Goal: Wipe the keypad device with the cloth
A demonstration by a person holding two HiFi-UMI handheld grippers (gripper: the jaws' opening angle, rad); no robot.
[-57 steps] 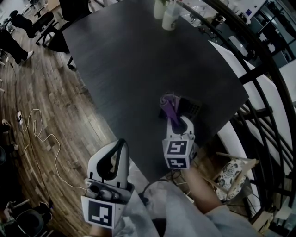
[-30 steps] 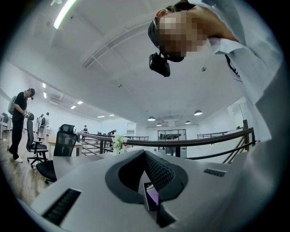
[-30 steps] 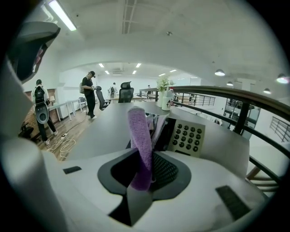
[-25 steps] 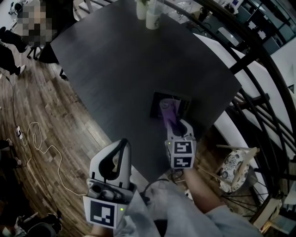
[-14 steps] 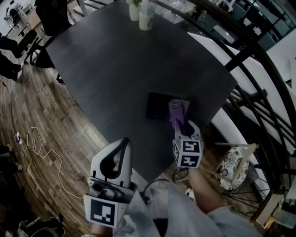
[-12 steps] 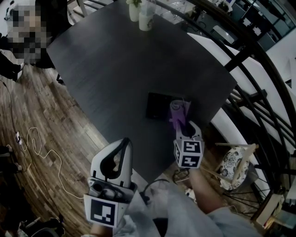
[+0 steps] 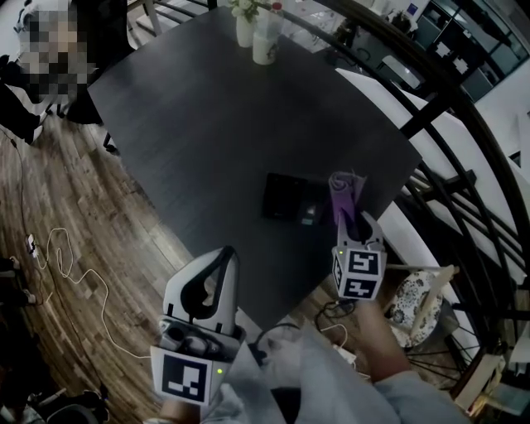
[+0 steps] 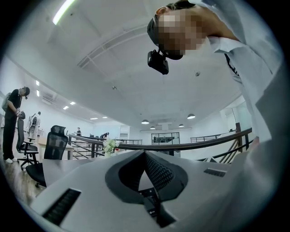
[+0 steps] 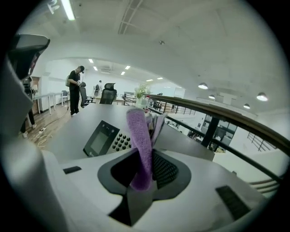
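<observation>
The black keypad device [image 7: 289,199] lies flat on the dark table [image 7: 224,108] near its front right corner; its screen and round keys [image 9: 108,138] show in the right gripper view. My right gripper [image 7: 351,207] is shut on a purple cloth [image 7: 344,190], which sticks up out of the jaws [image 9: 141,145]. The cloth hangs just right of the device, off its surface. My left gripper [image 7: 217,257] is held low at the lower left, off the table, jaws shut and empty [image 8: 145,158].
A white cup [image 7: 265,48] and a small vase of flowers [image 7: 245,25] stand at the table's far edge. A black railing [image 7: 447,108] runs along the right. Wooden floor with a white cable [image 7: 58,273] lies to the left. A patterned stool [image 7: 412,302] sits below right.
My right gripper has carried the purple cloth rightwards, off the keypad device to its right side. The device now lies uncovered. The left gripper has stayed put.
</observation>
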